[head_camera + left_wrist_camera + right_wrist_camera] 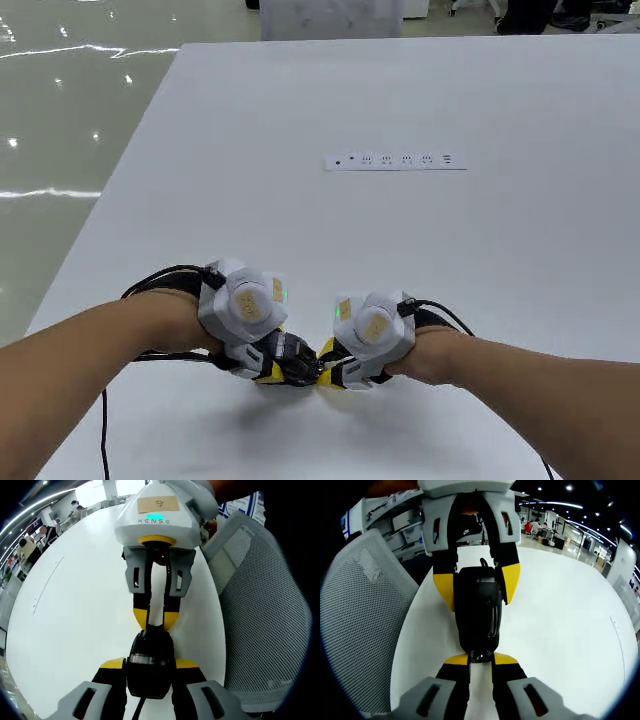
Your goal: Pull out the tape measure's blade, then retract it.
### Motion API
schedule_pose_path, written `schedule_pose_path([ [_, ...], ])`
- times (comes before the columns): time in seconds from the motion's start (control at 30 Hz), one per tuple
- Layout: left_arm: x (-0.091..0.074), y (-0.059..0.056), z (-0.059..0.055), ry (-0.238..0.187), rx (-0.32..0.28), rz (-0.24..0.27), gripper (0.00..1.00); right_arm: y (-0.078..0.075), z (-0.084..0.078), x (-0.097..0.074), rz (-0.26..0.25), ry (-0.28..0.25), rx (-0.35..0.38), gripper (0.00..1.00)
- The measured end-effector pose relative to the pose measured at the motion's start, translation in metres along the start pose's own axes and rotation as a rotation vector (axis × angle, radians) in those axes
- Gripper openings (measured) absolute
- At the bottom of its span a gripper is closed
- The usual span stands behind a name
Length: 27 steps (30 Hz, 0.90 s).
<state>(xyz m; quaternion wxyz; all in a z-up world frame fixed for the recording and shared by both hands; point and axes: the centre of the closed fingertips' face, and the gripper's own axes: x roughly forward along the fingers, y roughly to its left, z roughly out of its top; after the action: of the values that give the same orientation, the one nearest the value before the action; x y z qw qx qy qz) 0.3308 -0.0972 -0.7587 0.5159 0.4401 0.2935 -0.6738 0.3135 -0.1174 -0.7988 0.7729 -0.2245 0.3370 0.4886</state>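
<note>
Left gripper (150, 664) clamps the black tape measure (150, 647); right gripper (481, 659) pinches its end. Head view adds a power strip (396, 160).

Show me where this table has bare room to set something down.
Free: the table between the power strip and the tape measure, beyond the strip to the far edge, and both sides. Crowded: the near edge, where the left gripper and right gripper clamp it.
</note>
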Motion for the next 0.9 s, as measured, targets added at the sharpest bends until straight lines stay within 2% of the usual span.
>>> schedule_pose_path([
  [0.03,0.000,0.000,0.000,0.000,-0.001,-0.001,0.31,0.000,0.000,0.000,-0.001,-0.021,-0.023,0.14],
  [0.17,0.000,0.000,-0.001,0.014,-0.007,-0.003,0.31,-0.001,0.000,-0.002,-0.020,-0.041,-0.007,0.12],
  [0.3,0.000,-0.001,-0.001,0.024,0.002,-0.004,0.31,-0.001,-0.001,-0.003,-0.013,-0.038,0.003,0.11],
  [0.53,-0.001,0.000,-0.001,0.017,-0.020,0.000,0.31,-0.004,-0.009,-0.010,-0.014,-0.031,0.032,0.12],
  [0.6,-0.001,0.000,-0.001,0.017,-0.026,0.002,0.31,-0.003,-0.010,-0.011,-0.008,-0.045,0.079,0.12],
  [0.73,-0.001,0.000,-0.001,0.025,-0.021,0.006,0.31,-0.002,-0.006,-0.008,-0.013,-0.024,0.056,0.14],
  [0.9,-0.001,0.000,-0.002,0.024,-0.024,0.005,0.31,-0.003,-0.005,-0.007,-0.005,-0.015,0.074,0.15],
])
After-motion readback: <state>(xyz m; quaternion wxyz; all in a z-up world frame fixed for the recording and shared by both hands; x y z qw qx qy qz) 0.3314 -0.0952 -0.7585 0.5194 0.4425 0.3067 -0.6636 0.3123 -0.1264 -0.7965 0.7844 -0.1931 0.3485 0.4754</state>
